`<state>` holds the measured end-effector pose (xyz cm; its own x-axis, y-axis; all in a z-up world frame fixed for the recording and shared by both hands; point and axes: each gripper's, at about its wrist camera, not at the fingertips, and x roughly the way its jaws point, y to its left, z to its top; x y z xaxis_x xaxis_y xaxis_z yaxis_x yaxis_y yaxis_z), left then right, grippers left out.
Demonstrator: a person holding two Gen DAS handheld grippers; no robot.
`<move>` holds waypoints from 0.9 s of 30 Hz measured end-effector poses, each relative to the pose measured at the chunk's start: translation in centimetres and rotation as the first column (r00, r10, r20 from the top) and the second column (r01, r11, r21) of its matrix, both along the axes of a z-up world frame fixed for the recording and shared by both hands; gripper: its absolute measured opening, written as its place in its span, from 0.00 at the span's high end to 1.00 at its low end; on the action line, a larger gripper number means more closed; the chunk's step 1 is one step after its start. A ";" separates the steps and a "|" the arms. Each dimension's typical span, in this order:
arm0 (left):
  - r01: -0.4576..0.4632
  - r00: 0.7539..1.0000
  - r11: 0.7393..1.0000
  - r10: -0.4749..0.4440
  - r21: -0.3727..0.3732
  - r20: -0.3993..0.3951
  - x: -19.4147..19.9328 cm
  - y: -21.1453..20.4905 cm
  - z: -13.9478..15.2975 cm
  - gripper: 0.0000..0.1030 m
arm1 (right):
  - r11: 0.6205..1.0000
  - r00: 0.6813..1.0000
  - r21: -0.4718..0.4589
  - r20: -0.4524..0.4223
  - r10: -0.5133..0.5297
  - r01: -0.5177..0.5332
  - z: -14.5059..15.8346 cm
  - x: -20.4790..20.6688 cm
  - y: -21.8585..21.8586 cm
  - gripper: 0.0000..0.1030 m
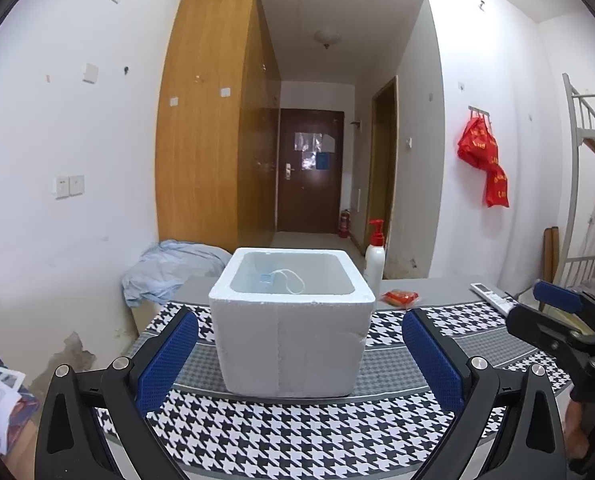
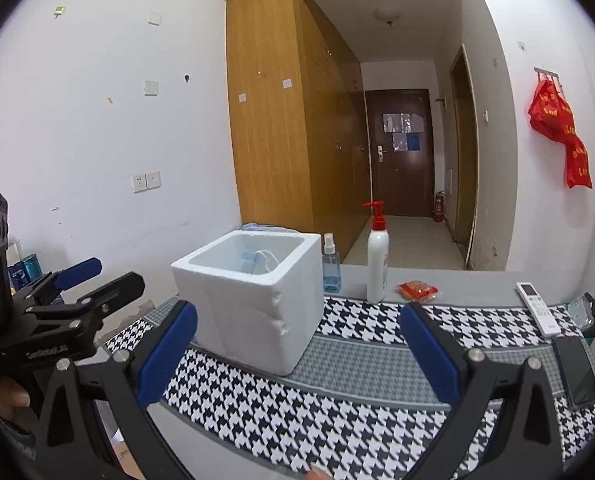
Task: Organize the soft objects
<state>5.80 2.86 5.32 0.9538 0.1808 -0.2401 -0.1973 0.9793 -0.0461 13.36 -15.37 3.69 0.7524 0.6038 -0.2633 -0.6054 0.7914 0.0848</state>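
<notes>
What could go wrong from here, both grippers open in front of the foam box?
1. The foam box looks light and already has dents in one corner edge; a bump from the left gripper could slide it or chip it.
2. The pump bottle and spray bottle stand upright close behind the box and might tip if it is pushed back.
3. The face mask lies deep inside, so the right gripper may scrape the walls.

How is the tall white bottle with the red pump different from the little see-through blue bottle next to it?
The white pump bottle with red top is taller and opaque, while the small clear blue spray bottle is shorter and shows blue liquid inside. The pump bottle has a red pump head; the spray bottle has a pale spray nozzle. Both stand upright behind the white foam box.
</notes>
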 end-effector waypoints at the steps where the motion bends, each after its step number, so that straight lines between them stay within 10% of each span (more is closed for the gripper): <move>1: 0.000 1.000 1.000 0.000 -0.001 0.001 -0.2 -0.1 -0.1 0.01 | 1.000 1.000 0.000 0.004 -0.004 0.004 -0.1 -0.3 -0.2 0.00; 27: 0.017 0.998 1.000 -0.016 -0.011 0.062 -3.2 -2.3 -3.8 0.01 | 0.998 0.996 0.036 0.066 -0.058 0.056 -4.5 -4.4 -2.8 0.00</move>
<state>2.61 0.53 1.52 0.9696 0.1625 -0.1828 -0.1776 0.9817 -0.0694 8.95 -18.12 -0.83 0.8011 0.5670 -0.1916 -0.5645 0.8222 0.0731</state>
